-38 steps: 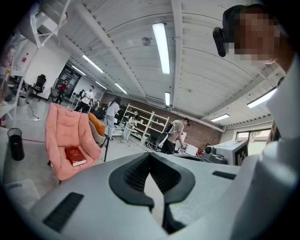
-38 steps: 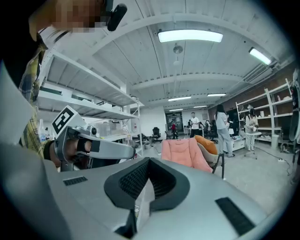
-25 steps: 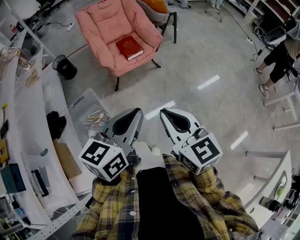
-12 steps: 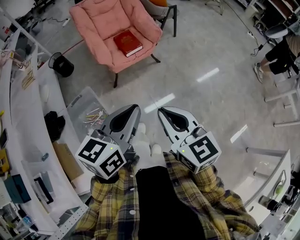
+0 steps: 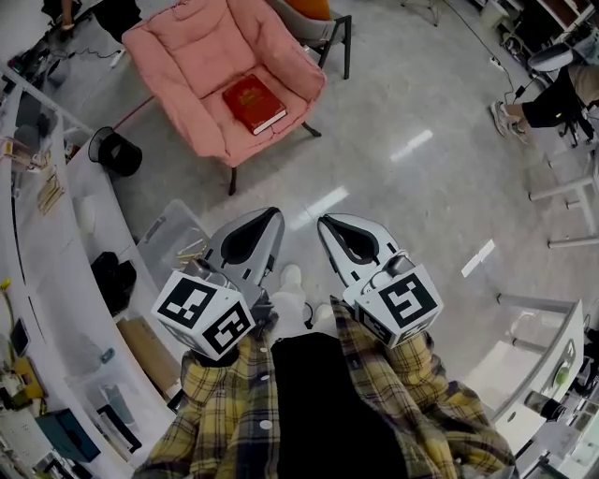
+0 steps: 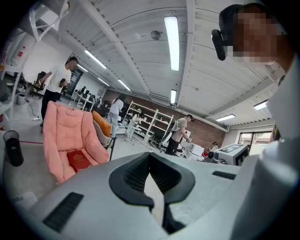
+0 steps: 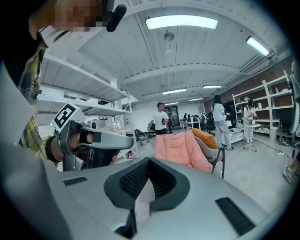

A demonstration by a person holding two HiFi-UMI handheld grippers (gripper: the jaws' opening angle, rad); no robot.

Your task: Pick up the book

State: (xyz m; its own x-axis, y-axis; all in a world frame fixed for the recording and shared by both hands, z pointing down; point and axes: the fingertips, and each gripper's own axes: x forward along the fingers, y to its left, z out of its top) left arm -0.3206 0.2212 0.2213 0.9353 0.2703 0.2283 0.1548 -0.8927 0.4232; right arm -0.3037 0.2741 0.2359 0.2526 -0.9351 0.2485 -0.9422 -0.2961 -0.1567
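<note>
The red book (image 5: 254, 103) lies flat on the seat of a pink padded chair (image 5: 192, 56) across the floor, far ahead of both grippers. In the head view my left gripper (image 5: 270, 214) and right gripper (image 5: 326, 223) are held side by side in front of the person's plaid sleeves, both shut and empty. The left gripper view shows the book (image 6: 78, 160) on the chair (image 6: 70, 136) low at the left, beyond the shut jaws (image 6: 150, 155). The right gripper view shows the chair (image 7: 183, 149) past its shut jaws (image 7: 149, 160); the book is hidden there.
A black waste bin (image 5: 117, 154) and a clear plastic box (image 5: 173, 234) stand on the floor left of the path. A long white desk (image 5: 51, 253) runs down the left side. A chair with an orange cushion (image 5: 323, 11) stands behind the pink one. A person (image 5: 552, 94) and white tables are at right.
The person has stepped forward across the floor, carrying both grippers along side by side. The bin, the box and the desk items have slid down the head view. Both jaws stay shut.
</note>
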